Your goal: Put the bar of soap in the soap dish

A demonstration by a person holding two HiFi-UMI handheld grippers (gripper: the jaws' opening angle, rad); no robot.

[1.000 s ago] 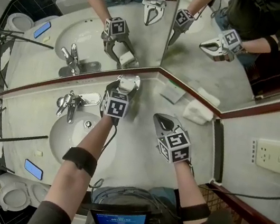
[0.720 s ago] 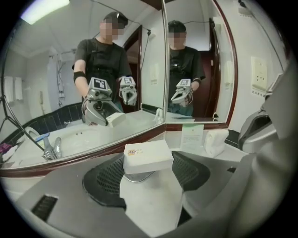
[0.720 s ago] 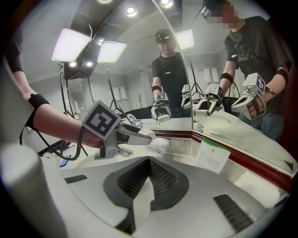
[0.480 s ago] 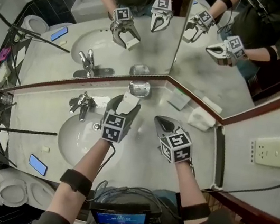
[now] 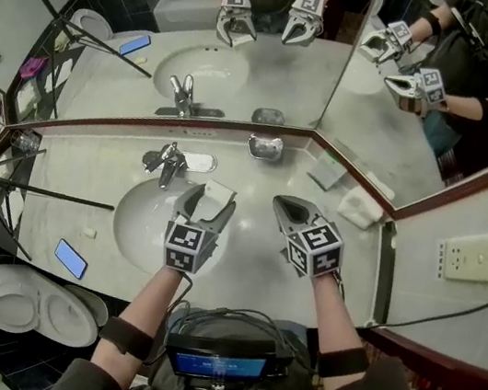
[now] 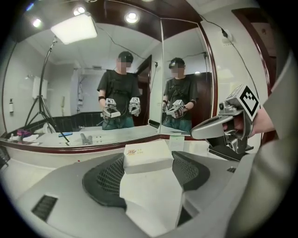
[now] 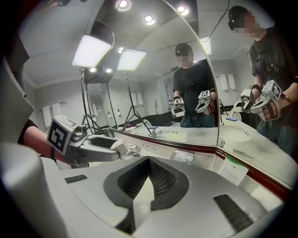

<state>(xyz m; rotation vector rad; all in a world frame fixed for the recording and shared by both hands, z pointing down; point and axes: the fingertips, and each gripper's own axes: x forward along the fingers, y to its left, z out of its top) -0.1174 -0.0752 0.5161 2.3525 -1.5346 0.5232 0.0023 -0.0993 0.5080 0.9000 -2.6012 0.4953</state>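
The head view shows a pale bathroom counter (image 5: 250, 265) set into a corner of mirrors (image 5: 276, 64). The left gripper (image 5: 209, 202) is held above the right rim of the sink basin (image 5: 132, 221). Its jaws stand fairly wide, and the bar of soap (image 5: 218, 192), a white boxed bar, is clamped between them. In the left gripper view the box (image 6: 148, 156) is seen squeezed by both dark ribbed pads (image 6: 109, 179), one on each side, with a small printed mark on its far face.

The right gripper (image 5: 286, 210) is held just to the right of the left one, apart from it, over bare counter. In the right gripper view its jaws are seen pressed fully together, and nothing is gripped between them.

The soap dish (image 5: 265, 146) is placed at the far edge of the counter, against the foot of the mirror near the corner. It lies beyond both grippers and is well apart from the soap, which is raised clear of the counter. In the right gripper view the dish (image 7: 182, 157) is seen as a small shiny bowl ahead of the closed jaws.

A chrome faucet (image 5: 167, 165) is mounted at the far side of the basin. A blue phone (image 5: 71, 258) is laid on the counter to the near left of the basin. A small card (image 5: 327, 170) and a white bundle (image 5: 361, 206) are set at the far right of the counter.
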